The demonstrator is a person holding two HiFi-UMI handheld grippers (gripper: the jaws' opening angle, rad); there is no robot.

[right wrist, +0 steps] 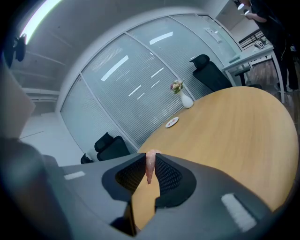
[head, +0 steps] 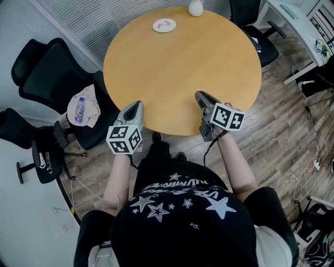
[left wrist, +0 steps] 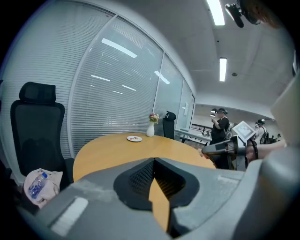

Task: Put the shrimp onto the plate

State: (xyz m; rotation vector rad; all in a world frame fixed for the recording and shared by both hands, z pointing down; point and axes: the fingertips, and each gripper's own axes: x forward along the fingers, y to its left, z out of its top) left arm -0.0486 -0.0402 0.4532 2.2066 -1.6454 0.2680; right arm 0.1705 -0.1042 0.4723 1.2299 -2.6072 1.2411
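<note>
Cloth (head: 93,110) and a water bottle (head: 79,109) lay on the seat of a black office chair (head: 49,78), off to the left of the left gripper (head: 136,104). That gripper hung at the near edge of the round wooden worktop (head: 182,73), its jaws pressed together at the tips with nothing between them, as the left gripper view showed. Beside it, further along the same near edge, the right gripper (head: 200,95) pointed in over the worktop. Its jaws pinched a pale pink shrimp (right wrist: 149,168), which stood on end between the ribbed pads, its upper end poking just above them. Far ahead of both grippers, near the opposite edge of the worktop, sat a small white plate (head: 164,25) with a few pinkish-red bits on it, too small to identify. Just right of the plate and slightly beyond it stood a white vase (head: 195,7) holding flowers. Well beyond the right gripper's right side, another person stood by a desk.
</note>
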